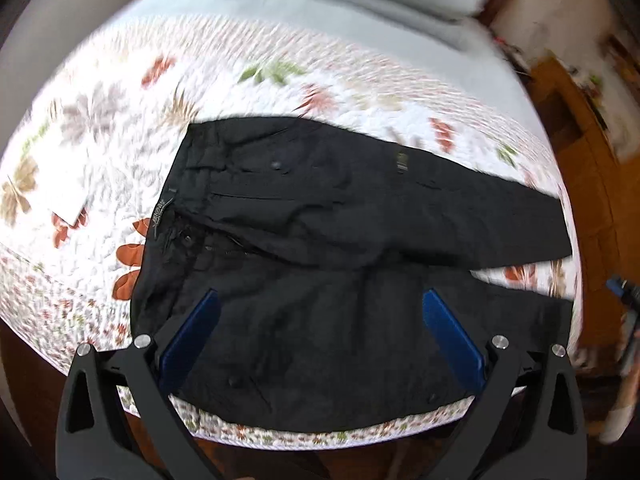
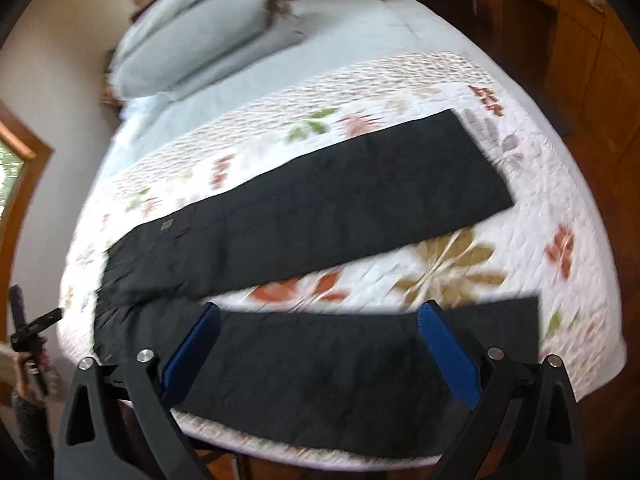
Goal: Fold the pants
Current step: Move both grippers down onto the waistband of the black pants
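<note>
A pair of black cloth pants lies flat on a bed with a white quilt covered in red, green and tan leaf shapes. The two legs are apart, like an open V.

The left wrist view looks down at the top part of the pants. Here you can see the waistband with a small label, some buttons and a little tag. The legs run off to the right side. The left tool hangs over the near leg. Its two blue fingers are spread wide and hold nothing.

The right wrist view shows the other end. Here you can see the long far leg all the way to its straight cut hem, and the near leg by the edge of the bed. The waistband is hard to see from here. The right tool is over the near leg, with its blue fingers spread wide and nothing between them.

Only the right view shows the big pale grey pillow clearly, the wooden window frames, and the left tool far off at the left edge. Both views are a bit blurry.
</note>
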A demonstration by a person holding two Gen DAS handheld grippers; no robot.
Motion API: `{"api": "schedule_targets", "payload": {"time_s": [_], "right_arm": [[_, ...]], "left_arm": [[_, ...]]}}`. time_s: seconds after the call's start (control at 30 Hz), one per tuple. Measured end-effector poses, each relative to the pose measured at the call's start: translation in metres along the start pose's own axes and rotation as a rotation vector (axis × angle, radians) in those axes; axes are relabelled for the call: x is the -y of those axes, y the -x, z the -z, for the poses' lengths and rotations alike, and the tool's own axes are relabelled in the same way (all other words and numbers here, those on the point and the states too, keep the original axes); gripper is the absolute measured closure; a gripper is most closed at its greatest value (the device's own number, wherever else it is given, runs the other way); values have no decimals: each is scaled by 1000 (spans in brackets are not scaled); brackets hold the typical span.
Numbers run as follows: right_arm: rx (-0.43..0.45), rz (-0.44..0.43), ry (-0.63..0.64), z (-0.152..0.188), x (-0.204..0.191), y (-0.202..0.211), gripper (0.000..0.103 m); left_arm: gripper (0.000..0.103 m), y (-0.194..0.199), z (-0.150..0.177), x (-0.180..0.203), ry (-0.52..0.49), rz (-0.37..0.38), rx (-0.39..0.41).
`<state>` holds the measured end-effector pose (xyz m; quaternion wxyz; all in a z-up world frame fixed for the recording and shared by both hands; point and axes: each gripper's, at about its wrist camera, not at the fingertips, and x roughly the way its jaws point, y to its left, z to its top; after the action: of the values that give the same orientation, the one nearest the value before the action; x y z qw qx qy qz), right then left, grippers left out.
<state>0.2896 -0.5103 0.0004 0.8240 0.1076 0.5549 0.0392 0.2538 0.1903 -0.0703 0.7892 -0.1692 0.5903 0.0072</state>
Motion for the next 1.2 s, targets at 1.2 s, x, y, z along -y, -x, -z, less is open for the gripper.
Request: {"api": "schedule_targets", "payload": {"time_s": [1.2], "right_arm": [[-331, 192, -48, -220, 160, -224, 3]], "left_arm": [[3, -188, -157, -62, 213, -45, -475]]}}
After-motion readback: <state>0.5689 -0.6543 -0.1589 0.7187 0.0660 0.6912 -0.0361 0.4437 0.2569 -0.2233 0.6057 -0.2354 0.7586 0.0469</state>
